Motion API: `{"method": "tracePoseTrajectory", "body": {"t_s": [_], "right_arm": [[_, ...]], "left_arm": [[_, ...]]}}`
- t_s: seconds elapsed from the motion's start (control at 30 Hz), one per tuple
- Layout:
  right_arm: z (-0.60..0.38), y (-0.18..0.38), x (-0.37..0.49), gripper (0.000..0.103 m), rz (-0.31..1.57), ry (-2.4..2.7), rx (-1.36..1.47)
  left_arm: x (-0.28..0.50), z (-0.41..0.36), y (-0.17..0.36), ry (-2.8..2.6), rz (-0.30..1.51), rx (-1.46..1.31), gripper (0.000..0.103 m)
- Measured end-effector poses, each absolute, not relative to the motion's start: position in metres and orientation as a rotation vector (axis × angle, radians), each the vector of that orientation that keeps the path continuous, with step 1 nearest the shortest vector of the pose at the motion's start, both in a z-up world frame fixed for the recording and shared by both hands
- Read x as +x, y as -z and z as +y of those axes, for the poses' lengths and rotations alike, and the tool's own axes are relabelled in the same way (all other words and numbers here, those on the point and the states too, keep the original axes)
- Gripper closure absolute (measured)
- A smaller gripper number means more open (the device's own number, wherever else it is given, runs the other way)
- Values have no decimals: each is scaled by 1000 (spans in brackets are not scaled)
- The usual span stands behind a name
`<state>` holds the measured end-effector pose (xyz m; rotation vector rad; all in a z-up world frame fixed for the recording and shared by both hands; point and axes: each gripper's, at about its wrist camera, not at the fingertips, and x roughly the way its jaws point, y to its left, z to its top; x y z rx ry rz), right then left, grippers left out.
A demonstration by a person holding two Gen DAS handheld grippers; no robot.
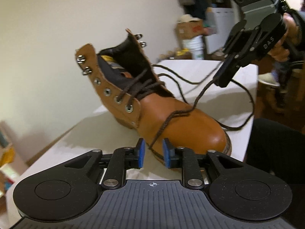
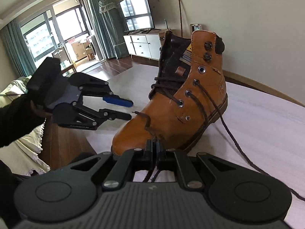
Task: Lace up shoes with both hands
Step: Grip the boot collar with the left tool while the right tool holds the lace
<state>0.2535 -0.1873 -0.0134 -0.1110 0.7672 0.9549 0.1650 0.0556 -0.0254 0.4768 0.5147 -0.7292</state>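
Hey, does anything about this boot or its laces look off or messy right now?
Yes. The boot is only laced through its lower eyelets; the upper eyelets and hooks are bare. The lace trails loose over the toe and onto the table. The right gripper pinches it.

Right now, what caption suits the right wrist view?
Right tongs pinch a dark lace beside the tan boot.
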Motion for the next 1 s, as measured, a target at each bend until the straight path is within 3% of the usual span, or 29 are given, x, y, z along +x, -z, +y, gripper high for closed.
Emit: {"method": "tracePoseTrajectory", "body": {"t_s": [0.4, 0.47, 0.57, 1.0], "right_arm": [[-180, 21, 260, 98, 797, -944, -112], [-179, 21, 260, 98, 797, -944, -111], [-180, 22, 260, 98, 801, -935, -108], [-150, 0, 245, 80, 580, -1056, -219]], "left_arm": [[204, 76, 25, 991, 586, 427, 85], [208, 75, 25, 1013, 626, 413, 101], [205, 69, 24, 999, 625, 464, 101], [171, 54, -20, 1001, 485, 622, 101]]}}
